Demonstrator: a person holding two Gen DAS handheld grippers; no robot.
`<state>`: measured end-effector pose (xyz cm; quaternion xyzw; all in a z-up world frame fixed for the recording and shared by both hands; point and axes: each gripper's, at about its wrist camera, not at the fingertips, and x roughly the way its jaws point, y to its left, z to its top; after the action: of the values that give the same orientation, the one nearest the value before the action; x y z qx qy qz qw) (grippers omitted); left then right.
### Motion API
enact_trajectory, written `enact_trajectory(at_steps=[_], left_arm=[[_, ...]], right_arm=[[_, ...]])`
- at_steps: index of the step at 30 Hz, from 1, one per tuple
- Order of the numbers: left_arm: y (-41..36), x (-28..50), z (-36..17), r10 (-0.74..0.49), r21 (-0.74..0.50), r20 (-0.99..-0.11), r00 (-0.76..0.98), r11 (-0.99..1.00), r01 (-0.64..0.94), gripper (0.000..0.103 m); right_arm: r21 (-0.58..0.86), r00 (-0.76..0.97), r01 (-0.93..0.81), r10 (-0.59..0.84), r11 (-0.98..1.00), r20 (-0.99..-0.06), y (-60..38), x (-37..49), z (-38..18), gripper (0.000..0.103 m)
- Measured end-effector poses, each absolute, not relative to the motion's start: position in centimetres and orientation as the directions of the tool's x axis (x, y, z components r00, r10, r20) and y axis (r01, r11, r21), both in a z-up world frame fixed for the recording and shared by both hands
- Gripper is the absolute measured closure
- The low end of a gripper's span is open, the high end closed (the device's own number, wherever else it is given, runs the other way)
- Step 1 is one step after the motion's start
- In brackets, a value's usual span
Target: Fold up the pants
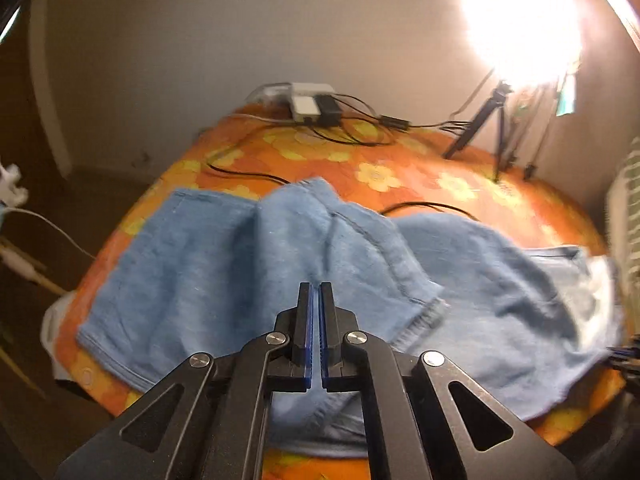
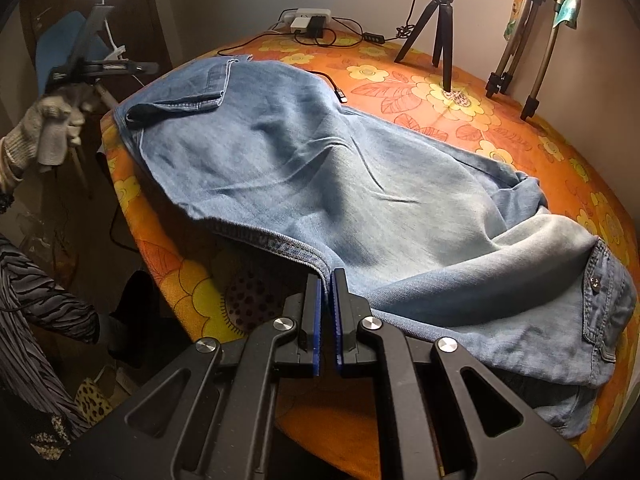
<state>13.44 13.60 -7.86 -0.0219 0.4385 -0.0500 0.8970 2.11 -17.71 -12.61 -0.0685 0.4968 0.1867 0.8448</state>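
Light blue denim pants [image 2: 320, 168] lie spread and rumpled across a round table with an orange flowered cloth [image 2: 460, 92]. My right gripper [image 2: 326, 274] is shut on the stitched edge of the pants at the near side, and the fabric rises into its jaws. In the left wrist view the pants [image 1: 200, 272] lie under and beyond my left gripper [image 1: 315, 286]. It is shut, with nothing between its blue pads. In the right wrist view a gloved hand [image 2: 48, 128] holds the left gripper [image 2: 154, 67] off the table's far left edge, apart from the pants.
A power strip with chargers [image 2: 308, 20] and cables sits at the table's far edge. A small black tripod [image 2: 440, 32] holding a bright lamp stands on the cloth, with a taller stand [image 2: 532, 52] to its right. A loose cable end [image 2: 340, 94] lies beside the pants.
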Motion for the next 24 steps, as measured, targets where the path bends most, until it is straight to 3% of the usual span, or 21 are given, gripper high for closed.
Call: enact_trajectory(at_steps=[6,8,10,16,21,23,24], left_arm=[[8.7,13.7,-9.1,-0.134,-0.014,-0.811,0.569,0.977,0.211,0.095],[6.9,14.0,-10.1,-0.134,0.006,-0.832,0.539,0.968,0.250,0.082],[5.5,14.2,-10.8,-0.134,0.019,-0.844,0.519,0.960,0.279,0.060],[2.1,14.9,-13.2,-0.044,0.135,-0.871,0.490,0.936,0.325,0.051],[1.2,15.4,-14.8,0.025,0.213,-0.863,0.505,0.924,0.318,0.052],[1.9,16.0,-14.9,-0.004,0.173,-0.862,0.506,0.937,0.303,0.068],[2.2,16.1,-14.9,-0.027,0.142,-0.865,0.501,0.944,0.298,0.082]], right_arm=[[0.070,0.442,-0.384,0.250,0.921,-0.861,-17.4,2.4,-12.4,0.095],[0.070,0.441,-0.388,0.252,0.919,-0.861,-17.4,2.3,-12.3,0.095],[0.077,0.437,-0.390,0.258,0.918,-0.862,-17.6,2.2,-12.3,0.094],[0.082,0.429,-0.399,0.265,0.913,-0.864,-17.9,1.8,-12.2,0.094],[0.100,0.419,-0.402,0.280,0.910,-0.864,-18.3,1.5,-11.9,0.091],[0.110,0.410,-0.405,0.287,0.908,-0.866,-18.4,1.5,-11.9,0.087],[0.116,0.405,-0.408,0.294,0.906,-0.866,-18.4,1.4,-11.8,0.082]])
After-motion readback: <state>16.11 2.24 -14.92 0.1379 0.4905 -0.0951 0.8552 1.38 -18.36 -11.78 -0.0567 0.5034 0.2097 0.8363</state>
